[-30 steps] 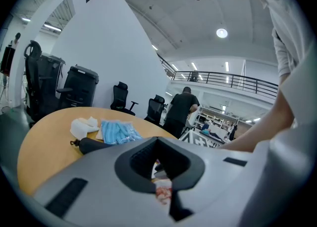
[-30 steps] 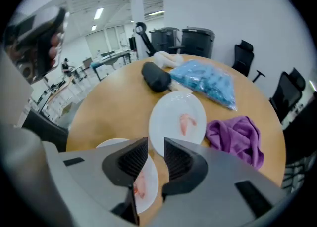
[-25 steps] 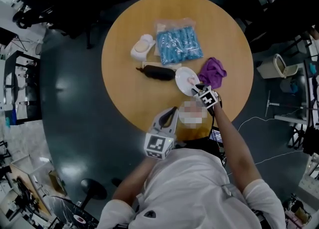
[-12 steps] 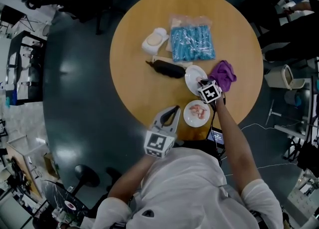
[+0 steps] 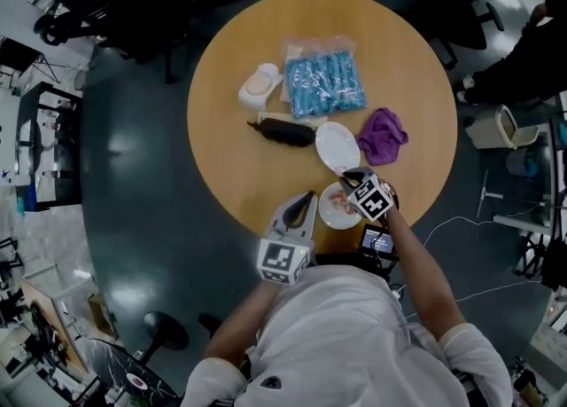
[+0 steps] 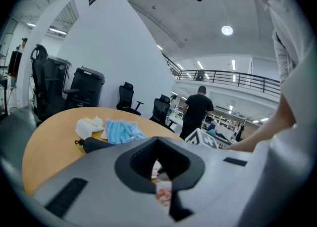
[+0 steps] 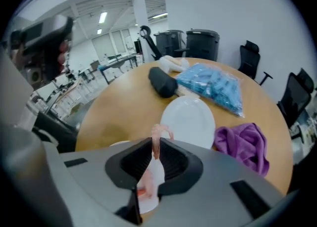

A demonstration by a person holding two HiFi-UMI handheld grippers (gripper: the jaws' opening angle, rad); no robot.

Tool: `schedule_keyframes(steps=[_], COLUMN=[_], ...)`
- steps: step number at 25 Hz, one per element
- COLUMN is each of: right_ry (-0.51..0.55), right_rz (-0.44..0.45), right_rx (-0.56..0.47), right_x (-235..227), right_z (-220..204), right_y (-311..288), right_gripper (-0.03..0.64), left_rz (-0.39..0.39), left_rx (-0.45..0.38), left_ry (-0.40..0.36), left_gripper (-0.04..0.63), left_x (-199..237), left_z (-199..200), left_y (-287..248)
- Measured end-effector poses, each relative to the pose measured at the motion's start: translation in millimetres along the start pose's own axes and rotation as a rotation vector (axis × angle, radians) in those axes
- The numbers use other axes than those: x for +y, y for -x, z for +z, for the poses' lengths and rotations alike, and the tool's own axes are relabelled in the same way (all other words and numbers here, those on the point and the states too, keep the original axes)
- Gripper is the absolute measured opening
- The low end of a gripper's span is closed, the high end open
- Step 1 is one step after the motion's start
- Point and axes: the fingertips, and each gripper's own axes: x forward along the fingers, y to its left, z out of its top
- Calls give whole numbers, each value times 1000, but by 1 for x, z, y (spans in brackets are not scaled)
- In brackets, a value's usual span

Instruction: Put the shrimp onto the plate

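Note:
Two white plates sit on the round wooden table (image 5: 239, 86). The far plate (image 5: 337, 146) (image 7: 188, 117) looks bare. The near plate (image 5: 335, 208), at the table's front edge, holds pink shrimp (image 5: 340, 206). My right gripper (image 5: 356, 180) (image 7: 155, 144) hovers over the near plate's right side, shut on one pink shrimp (image 7: 159, 133) that curls up from between its tips. More shrimp on the near plate (image 7: 143, 191) show beneath the jaws. My left gripper (image 5: 304, 199) (image 6: 157, 141) is shut and holds nothing, just left of the near plate.
Behind the plates lie a purple cloth (image 5: 383, 136) (image 7: 243, 147), a blue packet (image 5: 321, 82) (image 7: 213, 85), a black pouch (image 5: 283, 131) (image 7: 162, 81) and a white bundle (image 5: 258, 86). Office chairs and bins stand around the table, and a person in black (image 6: 197, 110) beyond it.
The right gripper has drawn back from over the far plate to the near plate at the table's front edge. The left gripper has stayed put.

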Motion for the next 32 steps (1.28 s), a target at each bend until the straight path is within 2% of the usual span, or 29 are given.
schedule_keyframes(steps=[4, 6, 14, 17, 19, 22, 26, 29, 32], right_ry=[186, 228, 280, 244, 252, 252, 109, 7, -59], right_rz=[136, 172, 216, 268, 276, 240, 151, 12, -176], right_rx=[17, 30, 80, 53, 39, -9, -206, -420, -645], right_x=[70, 90, 101, 104, 106, 101, 81, 63, 47], right_z=[-25, -36, -58, -58, -59, -56, -30, -3, 18], right_y=[-3, -9, -28, -25, -21, -8, 29, 78, 138], right_gripper=[56, 57, 57, 60, 92, 106, 104, 95, 67], left_rz=[-22, -28, 14, 35, 49, 66, 90, 116, 132], left_rx=[50, 62, 72, 66, 64, 43, 5, -7, -24], left_ry=[-50, -51, -46, -44, -44, -59, -72, -83, -108], left_gripper=[8, 8, 8, 8, 8, 8, 8, 8, 8], left_x=[-15, -23, -42, -48, -53, -59, -66, -71, -78], left_z=[-12, -16, -25, -25, -25, -23, -22, -25, -24], left_y=[1, 2, 3, 4, 5, 5, 5, 5, 3])
